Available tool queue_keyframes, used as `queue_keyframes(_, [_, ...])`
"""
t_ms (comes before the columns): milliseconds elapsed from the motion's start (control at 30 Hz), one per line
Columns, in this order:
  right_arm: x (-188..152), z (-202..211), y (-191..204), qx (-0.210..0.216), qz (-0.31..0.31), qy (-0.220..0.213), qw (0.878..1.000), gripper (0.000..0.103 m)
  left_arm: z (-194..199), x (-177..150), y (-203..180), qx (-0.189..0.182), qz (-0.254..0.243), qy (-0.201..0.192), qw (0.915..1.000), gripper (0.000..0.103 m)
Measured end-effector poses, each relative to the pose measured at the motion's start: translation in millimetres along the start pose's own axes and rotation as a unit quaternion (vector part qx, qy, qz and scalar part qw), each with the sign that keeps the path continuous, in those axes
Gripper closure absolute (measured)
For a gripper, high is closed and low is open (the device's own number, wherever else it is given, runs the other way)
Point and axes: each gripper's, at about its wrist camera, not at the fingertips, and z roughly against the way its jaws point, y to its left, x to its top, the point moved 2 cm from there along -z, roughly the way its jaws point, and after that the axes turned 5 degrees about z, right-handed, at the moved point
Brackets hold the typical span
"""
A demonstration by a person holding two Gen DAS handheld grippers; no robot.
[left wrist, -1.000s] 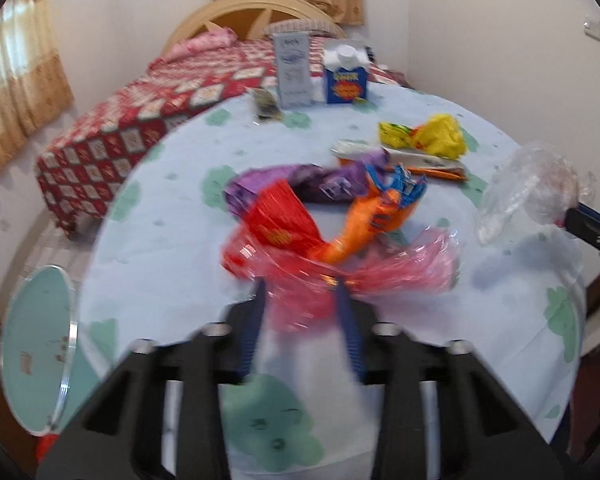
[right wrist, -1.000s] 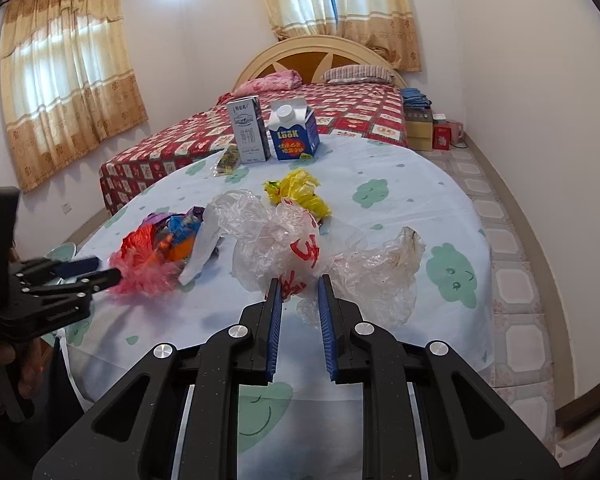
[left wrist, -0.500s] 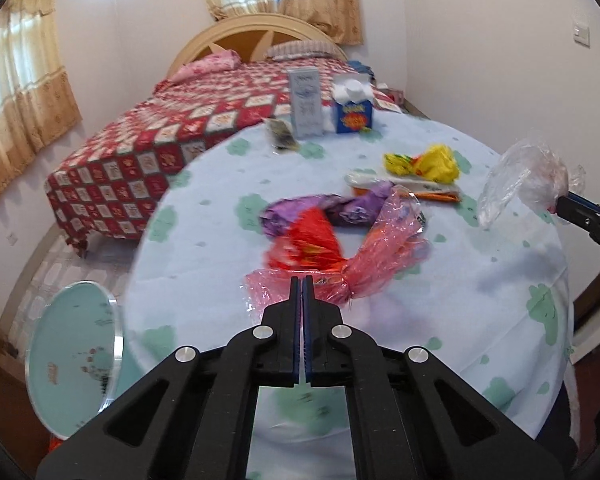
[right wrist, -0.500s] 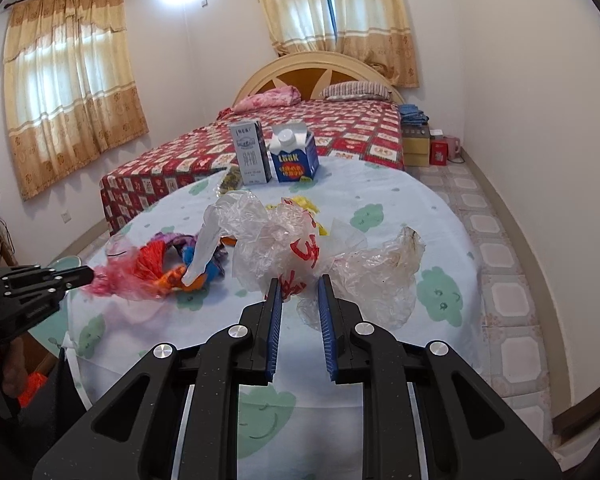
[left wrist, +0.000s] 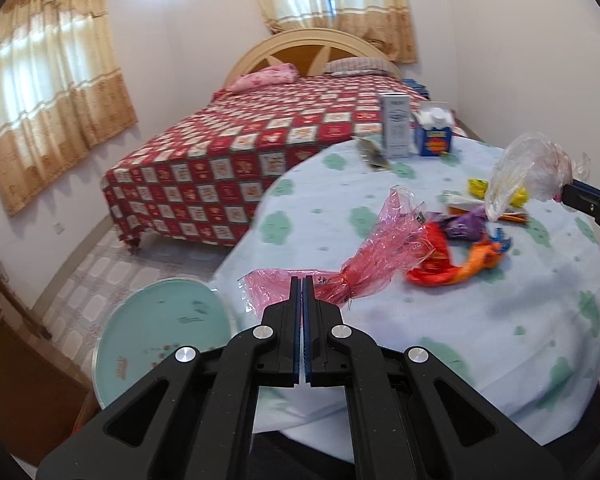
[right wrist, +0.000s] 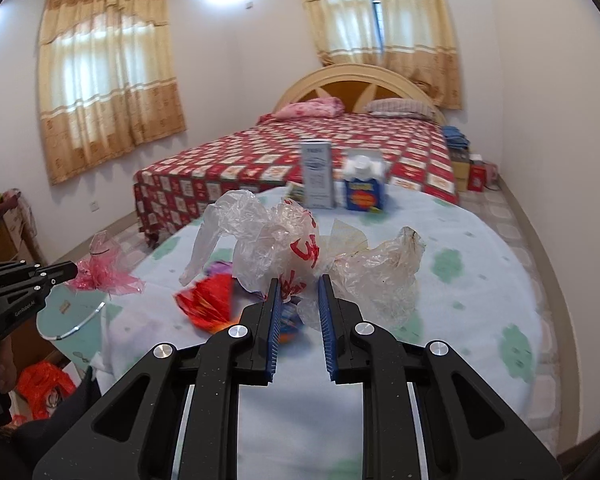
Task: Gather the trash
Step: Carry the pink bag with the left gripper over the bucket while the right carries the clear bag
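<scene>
My left gripper [left wrist: 302,280] is shut on the twisted end of a pink cellophane wrapper [left wrist: 380,252], which hangs clear of the round table [left wrist: 500,340]. The right wrist view shows the same left gripper [right wrist: 73,269] with the pink wrapper [right wrist: 104,270] out past the table's left edge. My right gripper [right wrist: 299,300] is shut on a crumpled clear plastic bag [right wrist: 276,240] with red print, held above the cloth. From the left wrist view the right gripper [left wrist: 567,195] carries that clear bag [left wrist: 528,172] in the air. Red and orange wrappers [left wrist: 440,266], a purple one [left wrist: 466,224] and a yellow one [left wrist: 478,188] lie on the table.
A white carton [left wrist: 396,126] and a blue carton [left wrist: 434,136] stand at the table's far edge. A round teal glass top [left wrist: 160,336] sits low beside the table on the left. An orange bag [right wrist: 44,384] lies on the floor. A bed [left wrist: 240,160] fills the room behind.
The left gripper shut on the pink wrapper and pulled it up and leftward off the pile of wrappers. The right gripper rose and drew back with the clear bag.
</scene>
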Motion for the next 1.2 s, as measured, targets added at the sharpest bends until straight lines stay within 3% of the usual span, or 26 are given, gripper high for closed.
queue_keyframes(700, [43,-81,106,0.077,0.076,0.017,0.994,0.084,-13,-13,106,0.096,0.058,0.023,0.9934,0.102])
queue_keyframes(1200, [54,-108,153,0.111,0.106,0.029,0.988,0.084,-12,-28,148,0.138,0.075,0.037,0.9869,0.102])
